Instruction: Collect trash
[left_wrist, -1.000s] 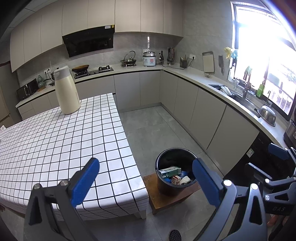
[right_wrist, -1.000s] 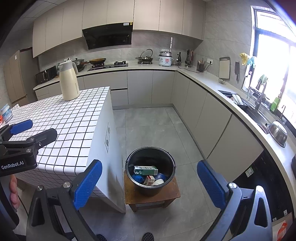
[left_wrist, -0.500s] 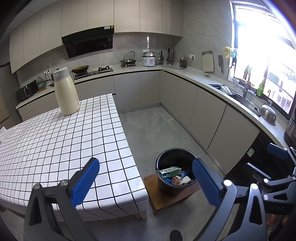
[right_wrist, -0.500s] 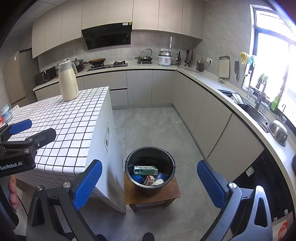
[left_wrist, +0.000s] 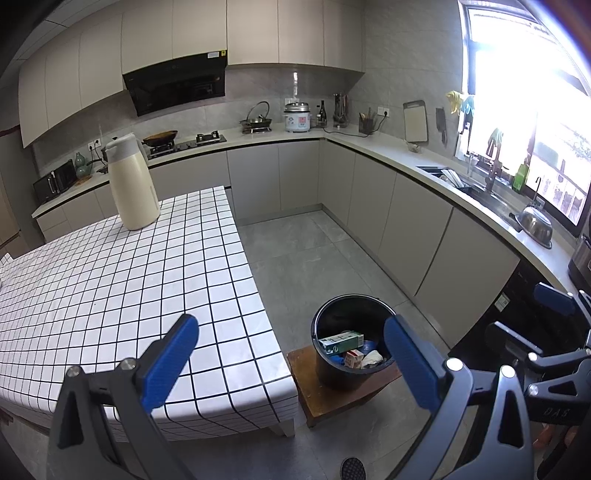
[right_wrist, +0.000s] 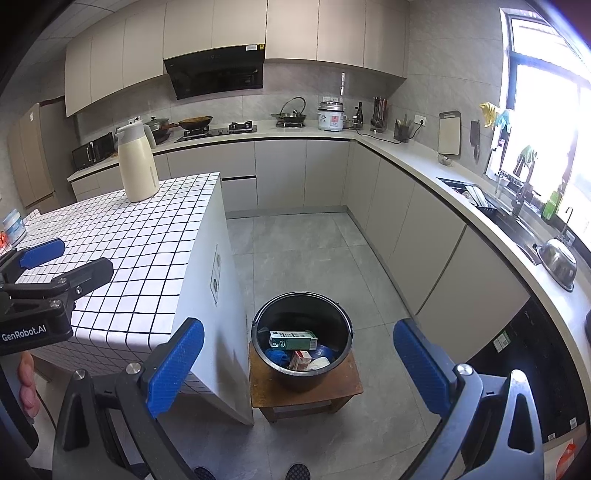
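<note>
Right wrist view, green carton (right_wrist: 293, 340) lying flat, long axis left-right, in black bucket (right_wrist: 302, 300), both grippers' jaws spread, empty.

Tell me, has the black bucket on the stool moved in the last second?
No. In the right wrist view the bucket sits on the same spot of the stool, beside the tiled table, with the same trash inside.
</note>
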